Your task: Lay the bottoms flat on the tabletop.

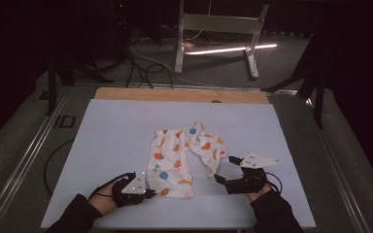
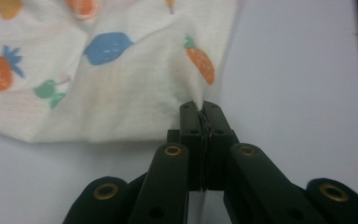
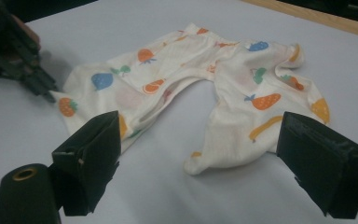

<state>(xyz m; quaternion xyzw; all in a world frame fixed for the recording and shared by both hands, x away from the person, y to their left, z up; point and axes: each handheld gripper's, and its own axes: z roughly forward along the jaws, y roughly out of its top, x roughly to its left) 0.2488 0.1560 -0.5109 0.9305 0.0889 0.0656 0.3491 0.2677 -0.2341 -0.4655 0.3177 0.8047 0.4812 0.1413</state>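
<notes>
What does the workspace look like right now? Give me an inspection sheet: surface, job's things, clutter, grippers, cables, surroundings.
Surface: pale blue table top with a wooden strip along its far edge.
Job's things: small white cloth trousers with a fruit print, lying flat but rumpled, legs toward the person.
Clutter: nothing seen on the table.
Grippers: left hand-held gripper shut on the hem corner of one trouser leg; right hand-held gripper open, jaws wide, just short of the other leg's end.
Cables: black cable looping off the table's left edge; more cables on the floor beyond.
Surroundings: dark room, white metal frame and a lit strip on the floor.
</notes>
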